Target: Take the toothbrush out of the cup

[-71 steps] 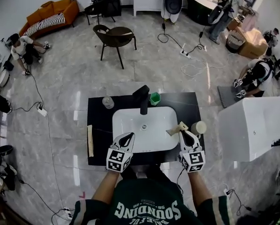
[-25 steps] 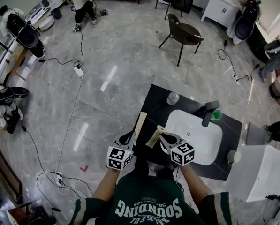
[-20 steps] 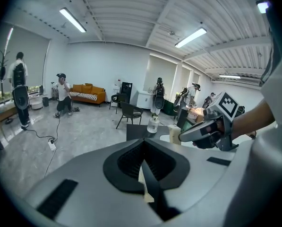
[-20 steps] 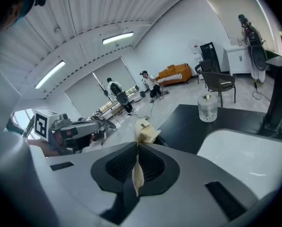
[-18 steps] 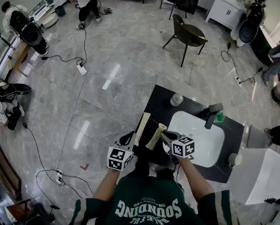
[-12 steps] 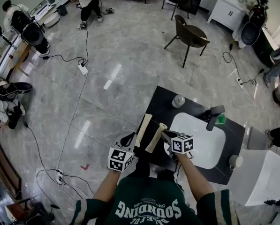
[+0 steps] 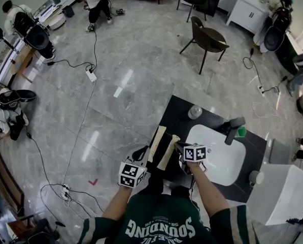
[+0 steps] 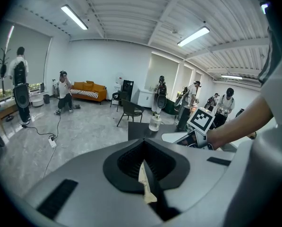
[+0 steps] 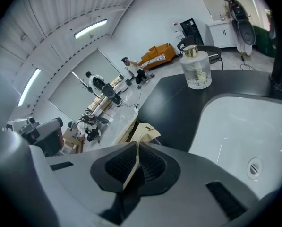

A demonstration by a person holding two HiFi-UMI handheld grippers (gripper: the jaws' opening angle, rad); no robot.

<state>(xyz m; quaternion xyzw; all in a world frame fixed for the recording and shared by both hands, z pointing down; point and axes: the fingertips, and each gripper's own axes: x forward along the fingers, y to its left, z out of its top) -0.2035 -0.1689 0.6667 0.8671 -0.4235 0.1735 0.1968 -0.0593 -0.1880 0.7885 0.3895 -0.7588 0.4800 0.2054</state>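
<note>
My right gripper (image 7: 178,147) is shut on the toothbrush (image 7: 168,152), a flat tan wrapped stick that reaches out over the left part of the black counter (image 7: 177,120). In the right gripper view the thin tan edge (image 9: 130,170) runs through the closed jaws of my right gripper (image 9: 137,149). The pale cup (image 7: 254,176) stands far off at the counter's right end. My left gripper (image 7: 142,151) hangs at the counter's near left corner with nothing in it. In its own view my left gripper (image 8: 143,148) is shut, and a small pale scrap (image 8: 146,186) shows at the seam.
A long tan packet (image 7: 157,136) lies on the counter beside the toothbrush. A white sink (image 7: 222,156), a dark tap (image 7: 233,127), a green cup (image 7: 241,131) and a clear bottle (image 7: 195,112) are also there. A white tub (image 7: 288,192) stands to the right. Chairs, cables and people are farther off.
My right gripper has sunk toward the counter's left part with the toothbrush and has rolled a little. The left gripper has stayed where it was.
</note>
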